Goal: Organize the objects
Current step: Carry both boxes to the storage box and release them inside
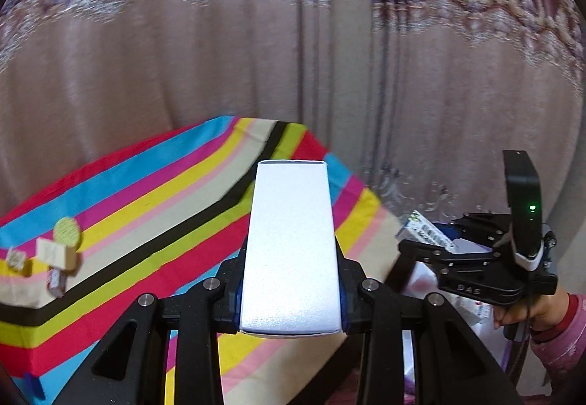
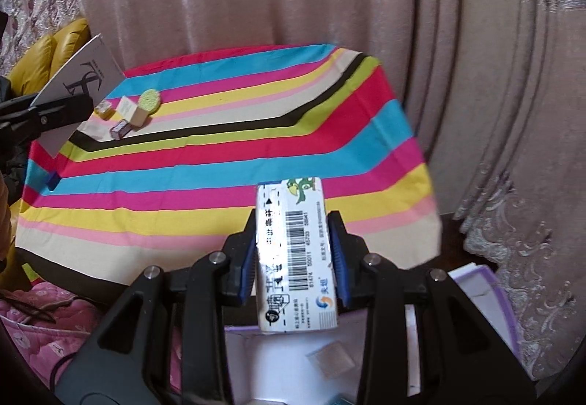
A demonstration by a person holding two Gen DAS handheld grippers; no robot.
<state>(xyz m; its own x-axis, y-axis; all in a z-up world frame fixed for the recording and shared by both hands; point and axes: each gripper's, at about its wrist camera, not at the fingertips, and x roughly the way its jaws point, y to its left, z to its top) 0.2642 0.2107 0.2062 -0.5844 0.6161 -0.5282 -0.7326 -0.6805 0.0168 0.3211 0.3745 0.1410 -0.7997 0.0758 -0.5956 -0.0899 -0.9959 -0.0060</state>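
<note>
left gripper point(image 1: 289, 298): clamped on a plain white box point(image 1: 291, 243); blue pads are seen pressed on both long sides near its lower end.
white box axis: long axis is run forward along the fingers, far end tipped toward the bench.
right gripper point(image 2: 295, 276): closed on a printed barcode box point(image 2: 293, 258), gripped across its narrow width; long axis is likewise pointed forward.
both boxes: held in the air off the bench edge; neither is set down yet.
below right gripper: a purple-rimmed container point(image 2: 487, 280) with white contents is seen underneath, beside the bench.
striped bench point(image 2: 219, 163): lies ahead of and below both grippers; its near part is bare of objects.
small items point(image 2: 128, 111): a green round pad, a tan cube, a small wrapped piece and a pale scrap are clustered at the far left of the bench, well apart from both held boxes.
key relation: cluster is judged to lie forward-left of each gripper; left hand is the nearer one, so its box would likely be placed first.
risk: long box held by one end, so it could tip when released.
backdrop: pink curtain point(image 1: 183, 56) behind the bench.
</note>
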